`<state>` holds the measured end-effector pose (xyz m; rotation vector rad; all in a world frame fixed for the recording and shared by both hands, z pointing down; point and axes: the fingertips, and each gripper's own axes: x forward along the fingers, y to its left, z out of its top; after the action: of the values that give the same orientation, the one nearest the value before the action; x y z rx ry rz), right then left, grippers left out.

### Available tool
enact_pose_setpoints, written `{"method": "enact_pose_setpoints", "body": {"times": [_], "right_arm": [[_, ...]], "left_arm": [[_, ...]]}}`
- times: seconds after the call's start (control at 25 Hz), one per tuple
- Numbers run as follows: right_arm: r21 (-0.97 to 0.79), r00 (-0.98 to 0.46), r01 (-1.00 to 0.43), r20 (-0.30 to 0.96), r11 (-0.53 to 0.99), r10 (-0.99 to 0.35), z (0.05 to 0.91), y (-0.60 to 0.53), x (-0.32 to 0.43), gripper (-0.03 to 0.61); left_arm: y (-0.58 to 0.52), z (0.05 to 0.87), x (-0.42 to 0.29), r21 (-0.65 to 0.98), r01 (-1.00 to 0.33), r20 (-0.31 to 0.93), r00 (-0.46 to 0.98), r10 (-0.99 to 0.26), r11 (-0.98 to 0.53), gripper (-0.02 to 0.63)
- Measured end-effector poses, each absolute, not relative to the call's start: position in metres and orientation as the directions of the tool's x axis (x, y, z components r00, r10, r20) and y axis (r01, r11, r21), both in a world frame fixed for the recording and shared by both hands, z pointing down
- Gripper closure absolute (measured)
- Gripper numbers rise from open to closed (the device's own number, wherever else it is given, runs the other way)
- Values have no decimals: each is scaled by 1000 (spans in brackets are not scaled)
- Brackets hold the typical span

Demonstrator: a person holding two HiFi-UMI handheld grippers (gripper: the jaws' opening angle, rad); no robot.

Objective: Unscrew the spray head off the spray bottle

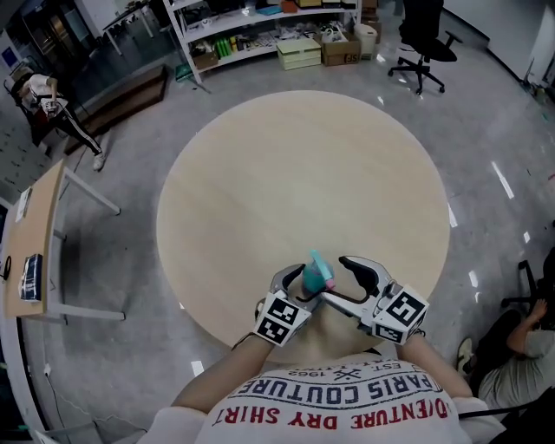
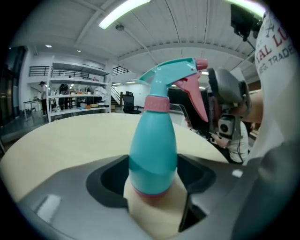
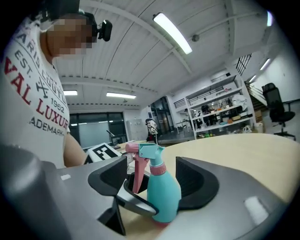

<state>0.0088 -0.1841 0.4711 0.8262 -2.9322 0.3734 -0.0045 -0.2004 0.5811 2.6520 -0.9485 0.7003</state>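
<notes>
Left claw (image 1: pixel 303 286): clamped on the lower body of the teal spray bottle (image 1: pixel 316 273), which I gripped from its 8 o'clock. Right claw (image 1: pixel 340 279): wide, at the bottle's 4 o'clock, with one jaw on each side and neither touching it. The bottle stood upright near the 6 o'clock edge of the round surface (image 1: pixel 303 173). Its spray head (image 2: pixel 173 77) sat on the pink collar, trigger toward my right claw. Shelving (image 1: pixel 260 26) stood beyond at 12 o'clock.

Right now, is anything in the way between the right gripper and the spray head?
No, nothing visible. The right gripper stands open, a jaw on each side of the spray bottle, and the spray head is uncovered. The left gripper grips the bottle lower down.
</notes>
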Motion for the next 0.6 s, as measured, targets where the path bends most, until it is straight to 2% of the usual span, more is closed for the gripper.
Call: {"method": "enact_pose_setpoints", "body": {"times": [0.12, 0.2, 0.28, 0.36, 0.6], "right_arm": [[-155, -799, -599, 180, 786, -574, 481, -191, 0, 281], [-109, -771, -630, 207, 769, -602, 485, -196, -5, 329], [-73, -749, -650, 227, 756, -623, 487, -200, -7, 404], [-62, -742, -656, 236, 752, -628, 488, -202, -6, 439], [-11, -780, -592, 259, 806, -569, 493, -202, -5, 445]], "left_arm": [[-198, 581, 1, 25, -684, 508, 637, -580, -729, 296], [-197, 581, 2, 26, -700, 515, 621, -591, -713, 296], [-197, 580, 1, 31, -712, 518, 612, -598, -701, 296], [-197, 580, 1, 33, -715, 515, 611, -601, -698, 296], [-197, 584, 5, 37, -670, 506, 652, -565, -741, 296]]}}
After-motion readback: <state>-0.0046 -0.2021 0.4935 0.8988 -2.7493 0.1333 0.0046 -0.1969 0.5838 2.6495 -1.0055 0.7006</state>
